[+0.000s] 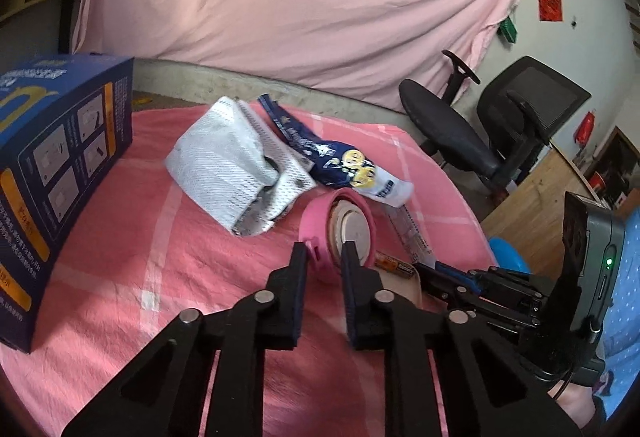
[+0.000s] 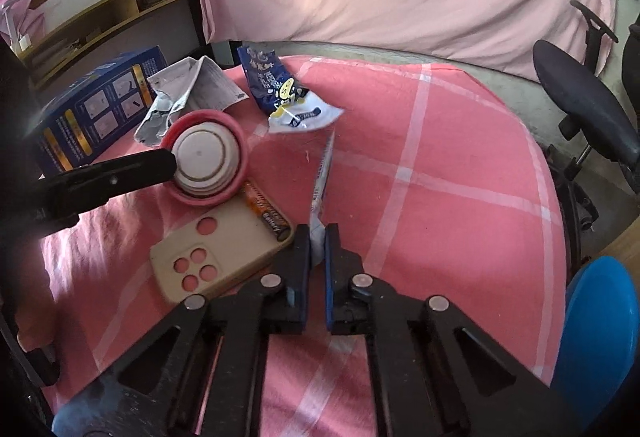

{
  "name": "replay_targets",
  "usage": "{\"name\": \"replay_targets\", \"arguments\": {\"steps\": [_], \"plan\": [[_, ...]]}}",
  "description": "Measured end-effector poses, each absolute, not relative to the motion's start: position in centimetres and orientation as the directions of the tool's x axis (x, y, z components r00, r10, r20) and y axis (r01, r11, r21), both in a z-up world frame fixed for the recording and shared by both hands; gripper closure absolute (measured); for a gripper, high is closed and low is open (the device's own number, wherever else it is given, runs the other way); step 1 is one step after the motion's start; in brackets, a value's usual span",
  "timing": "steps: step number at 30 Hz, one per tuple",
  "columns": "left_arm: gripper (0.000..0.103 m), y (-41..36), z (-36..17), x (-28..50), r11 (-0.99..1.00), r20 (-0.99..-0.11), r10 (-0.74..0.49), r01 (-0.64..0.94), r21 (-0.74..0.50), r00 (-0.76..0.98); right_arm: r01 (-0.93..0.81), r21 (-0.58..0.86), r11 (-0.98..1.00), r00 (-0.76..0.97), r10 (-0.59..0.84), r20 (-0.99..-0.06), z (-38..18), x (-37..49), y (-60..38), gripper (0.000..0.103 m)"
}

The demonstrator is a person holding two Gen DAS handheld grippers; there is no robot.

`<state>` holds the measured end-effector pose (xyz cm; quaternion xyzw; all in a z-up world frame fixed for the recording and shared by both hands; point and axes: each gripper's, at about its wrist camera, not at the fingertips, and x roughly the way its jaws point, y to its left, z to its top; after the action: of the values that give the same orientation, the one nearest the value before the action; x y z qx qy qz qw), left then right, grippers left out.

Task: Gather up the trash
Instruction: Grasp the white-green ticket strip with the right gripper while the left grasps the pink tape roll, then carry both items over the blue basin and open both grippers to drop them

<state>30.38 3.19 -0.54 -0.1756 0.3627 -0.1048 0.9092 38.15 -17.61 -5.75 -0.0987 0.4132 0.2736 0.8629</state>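
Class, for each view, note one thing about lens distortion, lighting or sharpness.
Left wrist view: fisheye bends the blue box; dark vignette at corners. Right wrist view: the left gripper is dark and soft, and the pink cloth curves.

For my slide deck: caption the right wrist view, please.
Right gripper pinches a thin wrapper strip above the pink cloth.
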Motion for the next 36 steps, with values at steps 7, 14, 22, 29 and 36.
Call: {"name": "replay_targets", "arguments": {"steps": [7, 14, 22, 29, 36], "plan": [[0.096, 1.3, -0.2, 29.3, 0.937, -0.614, -0.279, 0.07, -0.342, 0.739, -0.506, 0.075, 0.859, 0.571, 0.399, -0.717, -4.8, 35.5, -19.7, 0.084], [0.096, -1.3, 1.1, 27.2, 0.956, -0.56, -0.238, 0.091, -0.278, 0.794, -0.445, 0.037, 0.895, 0.718, 0.381, -0.583, -2.0, 32.0, -22.1, 0.084], [0.102, -5.0, 3.0, 26.1, 0.967, -0.508, -0.235, 0.147, -0.207, 0.828, -0.414, 0.065, 0.908, 0.81, 0.401, -0.429, 0.8, 29.4, -24.1, 0.084], [0.102, -7.1, 4.3, 26.1, 0.968, -0.47, -0.24, 0.176, -0.177, 0.849, -0.396, 0.082, 0.914, 0.842, 0.398, -0.364, 2.0, 28.1, -25.3, 0.084], [0.102, -9.7, 7.1, 25.8, 0.959, -0.373, -0.276, 0.232, -0.16, 0.886, -0.328, 0.072, 0.942, 0.917, 0.336, -0.213, 4.3, 25.8, -27.6, 0.084]]}}
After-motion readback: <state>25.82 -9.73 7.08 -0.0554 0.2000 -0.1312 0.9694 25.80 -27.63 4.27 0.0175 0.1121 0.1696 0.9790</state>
